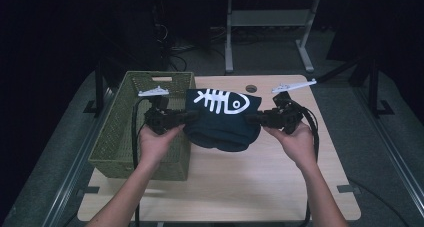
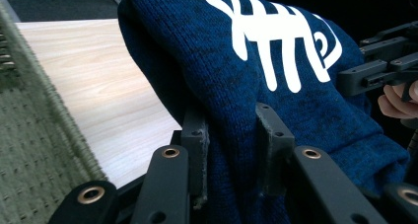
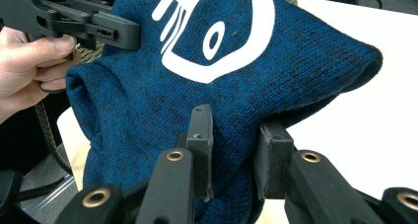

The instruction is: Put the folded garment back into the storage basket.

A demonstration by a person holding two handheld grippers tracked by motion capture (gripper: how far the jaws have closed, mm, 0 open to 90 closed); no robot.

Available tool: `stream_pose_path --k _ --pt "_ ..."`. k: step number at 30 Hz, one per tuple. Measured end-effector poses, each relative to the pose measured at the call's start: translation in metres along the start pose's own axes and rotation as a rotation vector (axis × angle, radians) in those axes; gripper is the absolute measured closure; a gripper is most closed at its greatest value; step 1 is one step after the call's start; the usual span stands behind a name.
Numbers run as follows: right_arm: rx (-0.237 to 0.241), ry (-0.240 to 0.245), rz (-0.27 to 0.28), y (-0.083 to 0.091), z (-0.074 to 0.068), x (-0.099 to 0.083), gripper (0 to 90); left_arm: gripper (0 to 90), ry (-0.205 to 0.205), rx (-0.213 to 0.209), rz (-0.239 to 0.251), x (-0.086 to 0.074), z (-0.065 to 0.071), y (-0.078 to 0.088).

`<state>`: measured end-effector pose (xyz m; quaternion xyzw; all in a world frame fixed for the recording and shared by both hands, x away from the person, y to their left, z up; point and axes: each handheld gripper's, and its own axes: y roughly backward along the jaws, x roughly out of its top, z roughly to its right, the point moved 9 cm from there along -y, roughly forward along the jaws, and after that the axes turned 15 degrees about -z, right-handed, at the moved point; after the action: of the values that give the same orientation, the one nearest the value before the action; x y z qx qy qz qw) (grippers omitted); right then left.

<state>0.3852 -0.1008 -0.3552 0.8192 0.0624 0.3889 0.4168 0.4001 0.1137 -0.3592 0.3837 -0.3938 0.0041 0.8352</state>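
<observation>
We hold the dark blue knitted garment with its white fish-skeleton print [image 1: 223, 118] clear above the pale wooden counter [image 1: 270, 182], left gripper [image 1: 186, 116] and right gripper [image 1: 251, 118] each clamped on an opposite edge, seemingly to keep it spread beside the green woven basket [image 1: 125, 122].

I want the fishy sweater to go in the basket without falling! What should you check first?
1. Left gripper pinching the blue sweater: ok, knit sits between its jaws.
2. Right gripper pinching it too: ok, fabric is between its jaws.
3. Sweater lifted off the table: cannot tell, its lower fold hangs low.
4. Green basket beside the sweater, on the left: ok.
5. Basket has room: ok, the part in view looks empty.
6. Grip tight enough for the move: cannot tell.
</observation>
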Motion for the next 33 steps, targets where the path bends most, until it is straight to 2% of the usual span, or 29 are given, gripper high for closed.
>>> stream_pose_path --k 12,25,29,33 --pt "0.009 0.015 -0.019 -0.012 -0.01 0.01 71.9 70.5 0.019 0.015 0.016 -0.005 -0.01 0.012" --pt "0.017 0.03 -0.027 -0.022 -0.026 0.022 71.9 70.5 0.021 0.038 0.024 -0.011 -0.017 0.034" --pt "0.018 0.052 -0.031 -0.027 -0.031 0.027 71.9 70.5 0.031 0.048 0.033 -0.014 -0.023 0.043" --pt "0.028 0.052 -0.035 -0.033 -0.036 0.032 71.9 70.5 0.041 0.056 0.037 -0.018 -0.028 0.049"
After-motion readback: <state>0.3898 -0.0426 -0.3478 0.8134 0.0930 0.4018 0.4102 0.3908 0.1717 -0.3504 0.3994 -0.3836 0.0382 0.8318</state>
